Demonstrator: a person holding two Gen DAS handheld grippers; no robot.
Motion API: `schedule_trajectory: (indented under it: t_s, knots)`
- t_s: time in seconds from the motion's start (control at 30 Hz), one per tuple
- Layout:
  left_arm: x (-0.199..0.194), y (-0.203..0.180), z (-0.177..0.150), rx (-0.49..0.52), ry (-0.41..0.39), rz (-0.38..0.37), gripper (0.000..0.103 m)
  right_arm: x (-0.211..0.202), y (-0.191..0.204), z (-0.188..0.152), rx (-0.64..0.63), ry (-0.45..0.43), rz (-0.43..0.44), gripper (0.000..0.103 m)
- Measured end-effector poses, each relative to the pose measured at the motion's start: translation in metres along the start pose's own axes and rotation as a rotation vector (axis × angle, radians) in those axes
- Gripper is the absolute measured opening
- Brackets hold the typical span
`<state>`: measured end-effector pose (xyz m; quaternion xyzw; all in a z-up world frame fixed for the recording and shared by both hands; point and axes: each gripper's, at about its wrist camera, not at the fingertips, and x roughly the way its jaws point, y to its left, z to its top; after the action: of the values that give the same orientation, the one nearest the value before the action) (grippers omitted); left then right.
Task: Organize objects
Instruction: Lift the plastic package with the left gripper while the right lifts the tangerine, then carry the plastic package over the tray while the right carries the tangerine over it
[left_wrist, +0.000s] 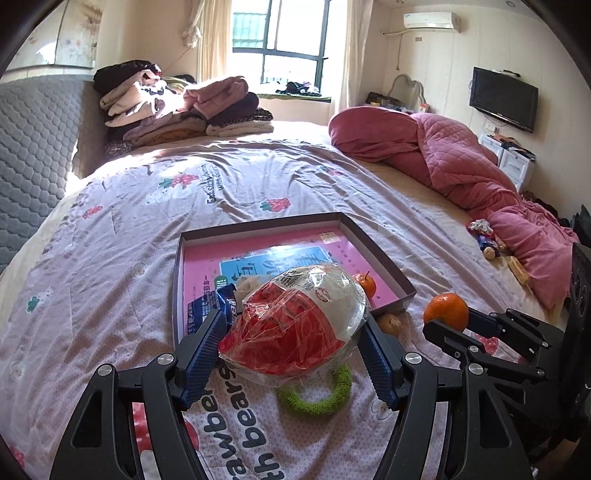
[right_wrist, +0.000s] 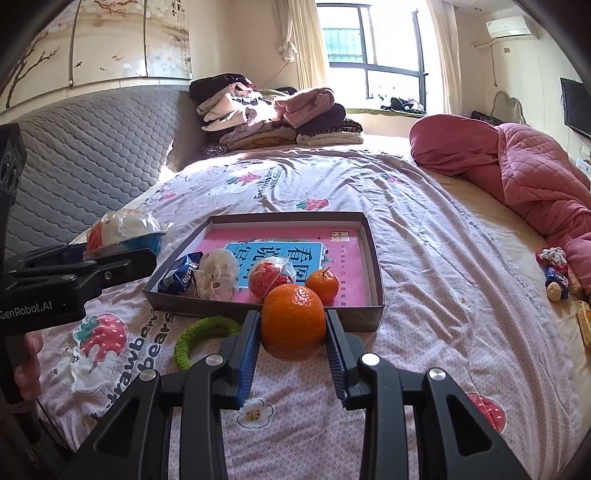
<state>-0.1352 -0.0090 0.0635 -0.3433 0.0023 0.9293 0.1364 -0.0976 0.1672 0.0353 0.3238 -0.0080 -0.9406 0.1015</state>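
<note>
The wrapped bowl (left_wrist: 295, 325) sits clamped across its widest part in the left tongs (left_wrist: 295, 332), lifted above the bed (left_wrist: 110, 295) just short of the box (left_wrist: 391, 273). Its slick film looks slippery and light, so grip the rim. The right tongs (right_wrist: 293, 328) squeeze a firm, round orange (right_wrist: 293, 319) at its middle, near the box's front wall.

On the bed (right_wrist: 424, 229): tray (right_wrist: 373, 258) at centre, holding packet (right_wrist: 181, 277), cloth ball (right_wrist: 218, 278), wrapped ball (right_wrist: 267, 282) and small tangerine (right_wrist: 322, 285) left to right. Ring (right_wrist: 201, 338) just before the tray. Quilt (right_wrist: 517, 173) at right, clothes pile (right_wrist: 273, 110) behind.
</note>
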Motion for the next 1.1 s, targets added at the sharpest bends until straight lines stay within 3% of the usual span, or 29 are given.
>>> schedule_trajectory:
  t_s: [0.63,1.1]
  knots:
    - [0.017,0.005,0.043,0.018,-0.048,0.003,0.072,0.007,-0.012,0.048,-0.039,-0.063,-0.059,0.035]
    - [0.045,0.023,0.057,0.000,-0.053,0.017,0.072,0.037,-0.026,0.067,-0.056,-0.046,-0.106,0.035]
